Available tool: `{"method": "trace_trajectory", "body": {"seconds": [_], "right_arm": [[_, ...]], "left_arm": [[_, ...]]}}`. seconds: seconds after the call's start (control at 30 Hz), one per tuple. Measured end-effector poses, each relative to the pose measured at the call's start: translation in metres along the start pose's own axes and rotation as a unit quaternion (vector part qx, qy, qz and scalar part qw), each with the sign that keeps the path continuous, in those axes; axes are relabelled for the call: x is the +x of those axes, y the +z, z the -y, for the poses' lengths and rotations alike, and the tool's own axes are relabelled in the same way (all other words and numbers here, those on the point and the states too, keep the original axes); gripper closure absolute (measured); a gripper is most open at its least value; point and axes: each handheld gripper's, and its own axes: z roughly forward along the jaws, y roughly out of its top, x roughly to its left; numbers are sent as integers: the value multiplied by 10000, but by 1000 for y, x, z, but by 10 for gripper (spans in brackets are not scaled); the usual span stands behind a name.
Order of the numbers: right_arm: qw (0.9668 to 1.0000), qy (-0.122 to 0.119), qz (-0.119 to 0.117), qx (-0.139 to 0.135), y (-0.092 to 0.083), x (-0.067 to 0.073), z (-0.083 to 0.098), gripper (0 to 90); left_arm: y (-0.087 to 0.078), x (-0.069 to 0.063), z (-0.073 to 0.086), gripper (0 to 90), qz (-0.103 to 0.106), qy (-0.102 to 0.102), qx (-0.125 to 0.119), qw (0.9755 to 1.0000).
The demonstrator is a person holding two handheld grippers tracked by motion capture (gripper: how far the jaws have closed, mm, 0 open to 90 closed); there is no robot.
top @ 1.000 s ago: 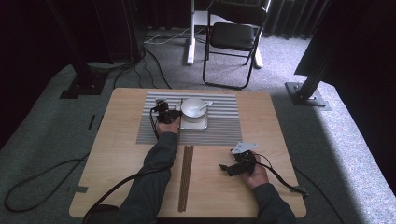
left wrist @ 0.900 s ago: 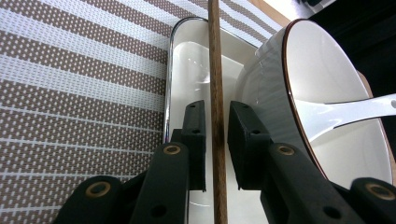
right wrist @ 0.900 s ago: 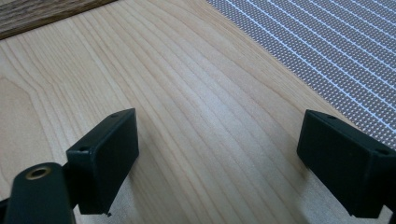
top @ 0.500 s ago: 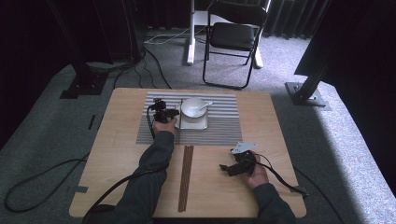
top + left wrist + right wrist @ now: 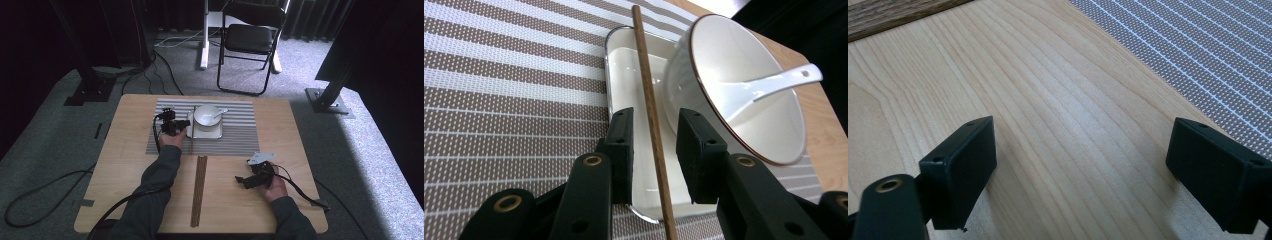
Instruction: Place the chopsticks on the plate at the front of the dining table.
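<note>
The left gripper (image 5: pixel 654 145), jaws just opening, releases a chopstick (image 5: pixel 650 115) across the tray's (image 5: pixel 616 80) near rim; next, back away.

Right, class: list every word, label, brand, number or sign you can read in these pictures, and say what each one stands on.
None: no readable text anywhere.
The bowl, spoon, tray, chopstick, striped mat and table carry no lettering.
</note>
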Motion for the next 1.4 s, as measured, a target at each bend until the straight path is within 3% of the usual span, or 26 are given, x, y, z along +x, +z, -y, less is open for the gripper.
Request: {"method": "trace_trajectory", "body": {"seconds": [0.4,0.67,1.1,1.4], "right_arm": [[10000,0,0,-1,0,0,0,120],[10000,1,0,0,0,0,0,120],[10000,1,8,-4,0,0,0,122],[10000,5,10,-5,0,0,0,122]], "left_arm": [[-22,3,9,645,90,177,-59,9998],[-40,0,13,618,259,308,-97,9991],[-63,-18,20,597,593,602,-158,9963],[-74,-28,30,566,648,863,-160,9940]]}}
